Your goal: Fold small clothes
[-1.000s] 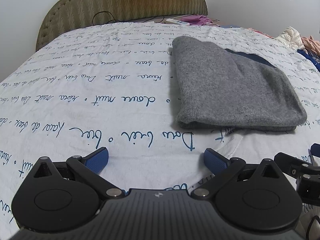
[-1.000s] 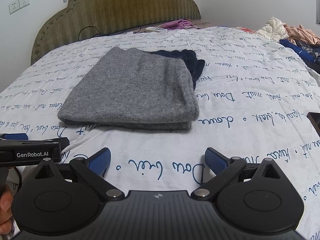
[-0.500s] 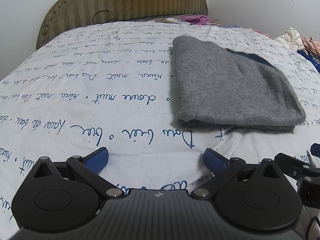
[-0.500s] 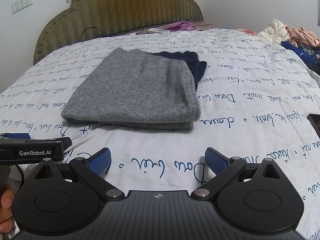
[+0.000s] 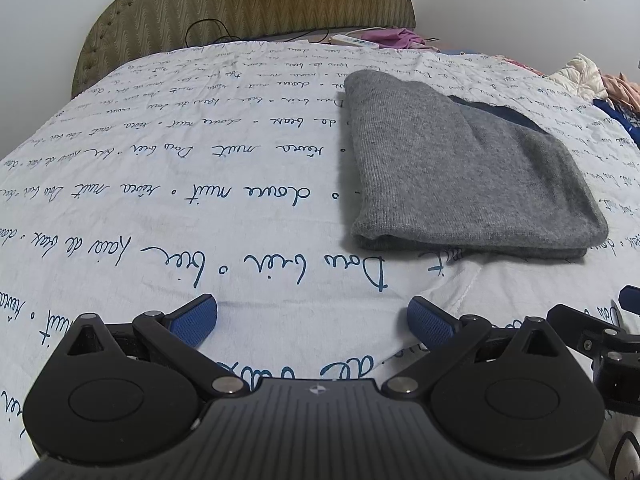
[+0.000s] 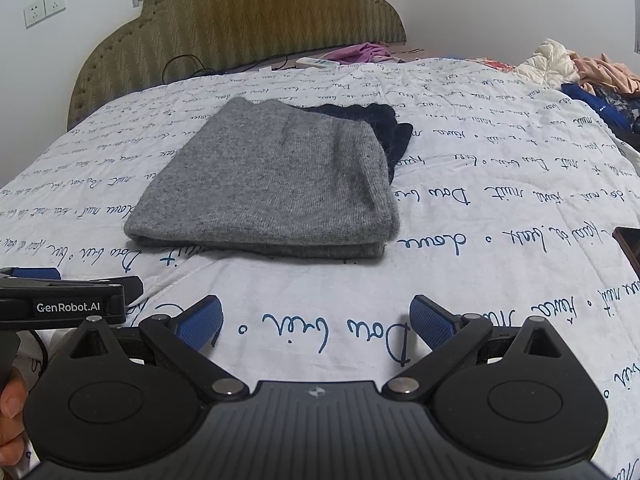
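Note:
A folded grey knit garment (image 5: 460, 168) lies on the white bedspread with blue script (image 5: 180, 200). It also shows in the right wrist view (image 6: 272, 180), resting on a folded dark navy garment (image 6: 384, 128) that sticks out behind it. My left gripper (image 5: 312, 320) is open and empty, hovering over the bedspread in front of and left of the garment. My right gripper (image 6: 316, 318) is open and empty, in front of the garment's near edge. Neither touches the cloth.
A padded olive headboard (image 6: 256, 20) stands at the far end. A pile of loose clothes (image 6: 576, 68) lies at the far right of the bed. A purple cloth (image 6: 368, 50) and a white remote (image 6: 316, 62) lie near the headboard. A dark object (image 6: 630, 240) sits at the right edge.
Both grippers have drawn back slightly from the folded grey garment and stay open. The garment has not moved.

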### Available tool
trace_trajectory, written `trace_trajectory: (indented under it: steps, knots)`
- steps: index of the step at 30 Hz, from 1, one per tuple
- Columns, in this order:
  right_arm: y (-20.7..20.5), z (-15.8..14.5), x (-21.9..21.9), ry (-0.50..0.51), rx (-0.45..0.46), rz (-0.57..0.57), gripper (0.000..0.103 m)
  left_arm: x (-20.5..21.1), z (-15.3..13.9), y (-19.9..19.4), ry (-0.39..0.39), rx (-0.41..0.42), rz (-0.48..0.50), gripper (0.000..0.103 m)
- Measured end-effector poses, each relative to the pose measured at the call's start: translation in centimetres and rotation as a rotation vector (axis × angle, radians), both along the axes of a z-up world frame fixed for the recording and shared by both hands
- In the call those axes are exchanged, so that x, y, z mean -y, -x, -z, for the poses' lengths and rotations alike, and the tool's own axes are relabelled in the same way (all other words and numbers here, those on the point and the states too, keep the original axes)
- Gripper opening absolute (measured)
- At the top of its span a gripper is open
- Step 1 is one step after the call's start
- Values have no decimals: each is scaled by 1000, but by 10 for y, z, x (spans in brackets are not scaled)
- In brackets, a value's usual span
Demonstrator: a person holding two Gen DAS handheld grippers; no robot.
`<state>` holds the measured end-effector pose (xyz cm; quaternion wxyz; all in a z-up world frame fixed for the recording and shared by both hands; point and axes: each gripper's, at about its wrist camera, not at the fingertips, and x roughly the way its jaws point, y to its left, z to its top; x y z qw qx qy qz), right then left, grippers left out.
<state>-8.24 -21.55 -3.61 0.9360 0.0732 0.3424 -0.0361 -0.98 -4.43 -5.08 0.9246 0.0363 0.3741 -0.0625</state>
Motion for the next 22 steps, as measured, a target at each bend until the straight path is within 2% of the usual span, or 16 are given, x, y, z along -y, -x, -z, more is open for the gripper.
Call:
trace_trajectory:
  steps: [22]
  knots:
    - [0, -1, -2, -2, -3, -17, 101, 3, -1, 2, -21, 8, 20, 103]
